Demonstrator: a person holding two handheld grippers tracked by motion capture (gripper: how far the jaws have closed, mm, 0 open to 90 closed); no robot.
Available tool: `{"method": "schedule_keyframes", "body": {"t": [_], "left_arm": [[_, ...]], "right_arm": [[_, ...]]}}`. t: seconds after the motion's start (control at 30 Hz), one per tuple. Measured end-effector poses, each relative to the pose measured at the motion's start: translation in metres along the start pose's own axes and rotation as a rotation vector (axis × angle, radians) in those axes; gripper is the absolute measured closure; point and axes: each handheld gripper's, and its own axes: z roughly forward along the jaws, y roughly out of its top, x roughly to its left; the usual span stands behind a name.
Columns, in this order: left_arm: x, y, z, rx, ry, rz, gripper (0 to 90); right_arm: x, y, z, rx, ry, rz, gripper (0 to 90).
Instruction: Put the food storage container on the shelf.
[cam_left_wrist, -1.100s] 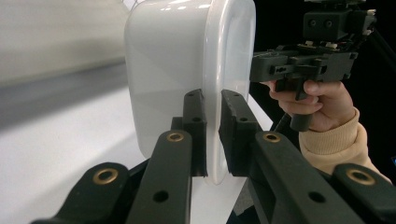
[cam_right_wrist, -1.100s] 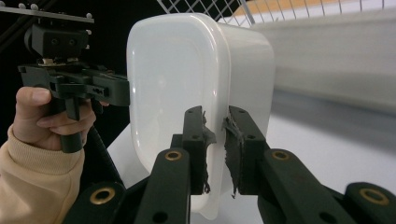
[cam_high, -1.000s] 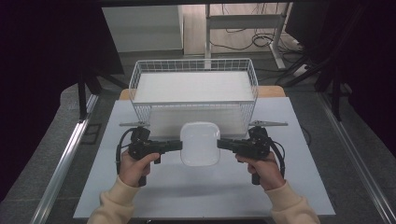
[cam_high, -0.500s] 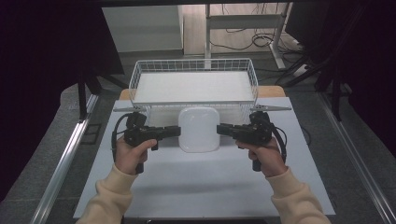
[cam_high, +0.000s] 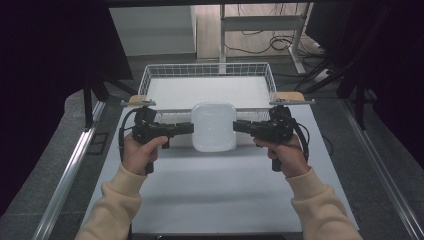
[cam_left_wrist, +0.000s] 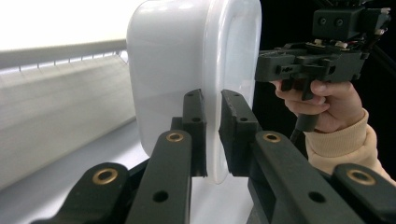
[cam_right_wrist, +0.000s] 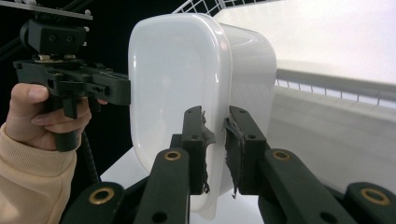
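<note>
L gripper pinches the tub rim at its 9 o'clock edge; R gripper pinches the rim at 3 o'clock. In both gripper views the jaws sit either side of the thin rim, pressed on it. Tub is white, rounded, held off the table between the two, just at 6 o'clock of the wire basket, overlapping its near wall.
</note>
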Motion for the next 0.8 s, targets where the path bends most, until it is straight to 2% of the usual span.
{"method": "schedule_keyframes", "body": {"t": [0.27, 0.47, 0.8], "left_arm": [[0.001, 0.019, -0.002, -0.007, -0.004, 0.007, 81.2], [-0.002, 0.031, -0.004, -0.012, 0.01, 0.025, 81.1], [0.006, 0.05, -0.002, -0.014, 0.011, 0.024, 80.5]], "right_arm": [[0.001, 0.019, -0.001, -0.012, -0.006, -0.02, 77.6], [0.0, 0.031, 0.0, -0.018, -0.005, -0.02, 77.7], [0.002, 0.05, -0.001, -0.014, -0.009, -0.045, 77.8]]}}
